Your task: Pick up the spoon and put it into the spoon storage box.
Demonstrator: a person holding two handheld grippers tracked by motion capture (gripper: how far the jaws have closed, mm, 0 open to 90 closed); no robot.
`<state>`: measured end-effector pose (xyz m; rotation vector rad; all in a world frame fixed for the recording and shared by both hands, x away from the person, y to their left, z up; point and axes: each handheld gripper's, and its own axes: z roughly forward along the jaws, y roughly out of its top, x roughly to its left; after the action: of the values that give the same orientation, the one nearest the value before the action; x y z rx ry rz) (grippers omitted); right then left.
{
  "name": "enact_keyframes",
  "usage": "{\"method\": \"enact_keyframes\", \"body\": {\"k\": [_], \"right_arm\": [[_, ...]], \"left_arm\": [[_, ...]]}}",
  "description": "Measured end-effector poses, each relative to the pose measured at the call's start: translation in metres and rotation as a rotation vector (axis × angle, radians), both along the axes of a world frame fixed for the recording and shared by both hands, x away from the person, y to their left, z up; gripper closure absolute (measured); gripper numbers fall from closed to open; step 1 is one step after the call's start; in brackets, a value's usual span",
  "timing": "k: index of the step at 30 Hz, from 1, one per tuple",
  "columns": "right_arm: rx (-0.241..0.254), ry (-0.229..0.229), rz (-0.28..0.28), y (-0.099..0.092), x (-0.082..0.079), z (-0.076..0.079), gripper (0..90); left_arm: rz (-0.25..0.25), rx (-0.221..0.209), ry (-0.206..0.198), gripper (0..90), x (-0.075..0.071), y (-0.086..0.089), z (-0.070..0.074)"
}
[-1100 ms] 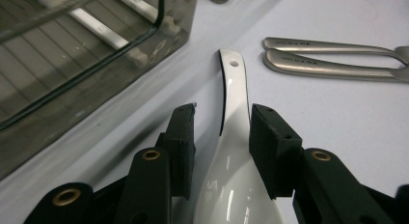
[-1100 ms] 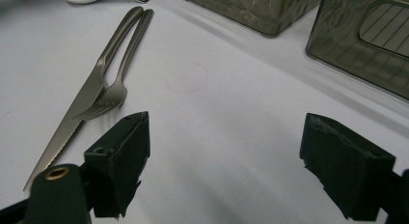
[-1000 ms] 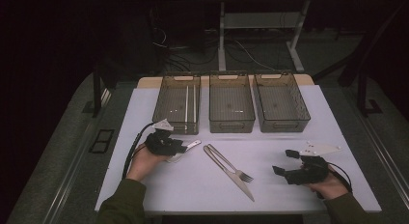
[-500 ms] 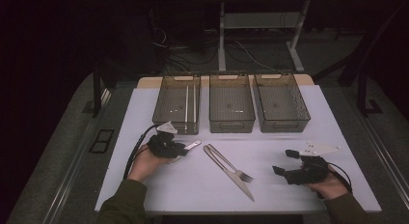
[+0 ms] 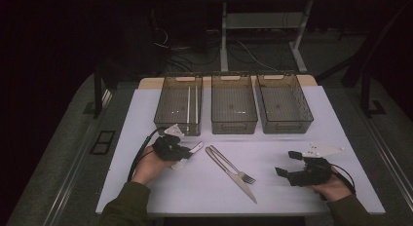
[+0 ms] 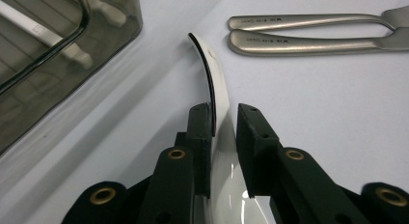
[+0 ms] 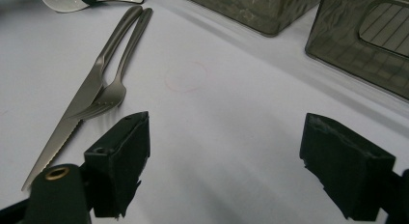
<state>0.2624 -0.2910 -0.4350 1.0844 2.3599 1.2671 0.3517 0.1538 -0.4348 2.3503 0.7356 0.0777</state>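
Observation:
A white spoon lies on the white table near the left bin, and its curved handle runs between the jaws of my left gripper. Those jaws have just been closing. The left pad touches the handle's dark edge and a thin gap shows at the right pad. To the right lie a metal fork and a knife, their handles side by side. My right gripper rests wide open at the front right, holding nothing.
Three dark clear bins stand in a row at the back: the left bin holds two pale chopsticks; the middle bin and the right bin show nothing inside. The left bin's corner is close to the spoon.
The left gripper's jaws have narrowed around the spoon handle, and the hand has barely shifted. The right hand and the cutlery are where they were.

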Motion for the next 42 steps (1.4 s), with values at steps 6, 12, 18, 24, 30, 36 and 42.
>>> {"method": "enact_keyframes", "body": {"k": [6, 12, 18, 24, 30, 36, 42], "right_arm": [[0.000, 0.001, -0.001, 0.000, 0.000, 0.000, 17.9], [0.000, -0.003, 0.000, -0.001, 0.000, 0.000, 17.9], [0.001, -0.004, 0.002, -0.001, 0.000, 0.001, 17.9], [0.002, -0.002, 0.002, 0.000, -0.001, 0.001, 17.9], [0.001, -0.005, 0.001, -0.001, 0.000, 0.001, 17.9], [0.001, -0.002, 0.000, 0.000, 0.000, 0.001, 17.9], [0.004, 0.000, -0.002, -0.001, 0.000, 0.001, 17.9]], "left_arm": [[-0.030, -0.024, 0.009, 83.8, -0.003, -0.005, 0.004], [-0.017, -0.033, 0.023, 84.3, -0.003, -0.004, 0.004], [-0.013, -0.039, 0.045, 84.6, -0.002, -0.002, 0.005], [-0.019, -0.053, 0.039, 84.8, -0.003, -0.001, 0.010], [-0.021, -0.079, 0.024, 84.8, -0.005, -0.002, 0.018], [-0.033, -0.106, 0.007, 84.8, -0.005, -0.004, 0.027], [-0.061, -0.143, -0.014, 84.8, -0.004, -0.013, 0.041]]}}
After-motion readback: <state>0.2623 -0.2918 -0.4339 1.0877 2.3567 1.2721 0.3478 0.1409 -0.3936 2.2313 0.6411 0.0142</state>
